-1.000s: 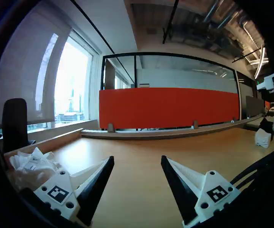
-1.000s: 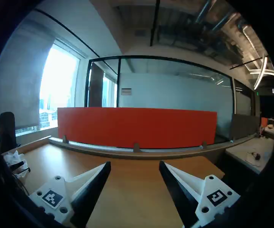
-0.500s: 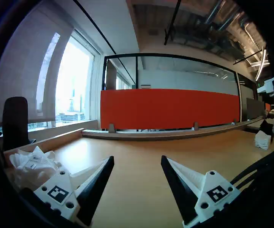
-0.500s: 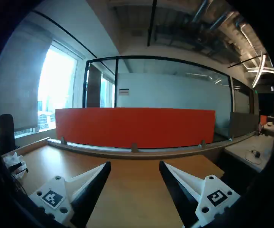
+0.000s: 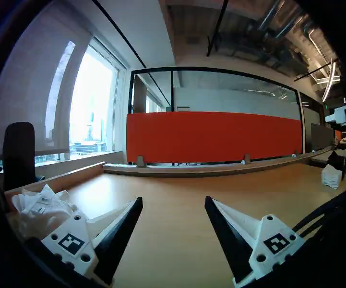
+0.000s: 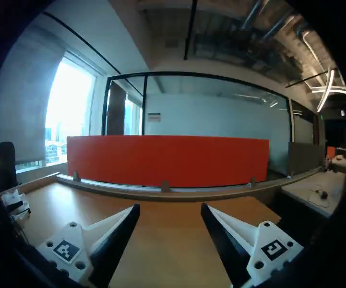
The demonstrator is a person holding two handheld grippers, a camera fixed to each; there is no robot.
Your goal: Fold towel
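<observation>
A heap of crumpled white towels [image 5: 41, 211] lies on the wooden desk [image 5: 173, 192] at the far left of the left gripper view, just beyond my left finger. A small folded white stack [image 5: 332, 175] sits at the desk's far right. My left gripper [image 5: 173, 203] is open over bare desk, nothing between its fingers. In the right gripper view my right gripper [image 6: 170, 210] is open too, above bare wood. The white towels [image 6: 14, 202] show small at that view's left edge.
An orange divider panel [image 5: 213, 137] runs along the desk's back edge. A black chair back [image 5: 18, 153] stands at the left by the bright window [image 5: 91, 110]. A second desk [image 6: 319, 187] with cables lies to the right in the right gripper view.
Both grippers stay open and almost still. The right gripper view has drifted slightly right, so the towels sit closer to its left edge. The left gripper's fingers spread a touch wider.
</observation>
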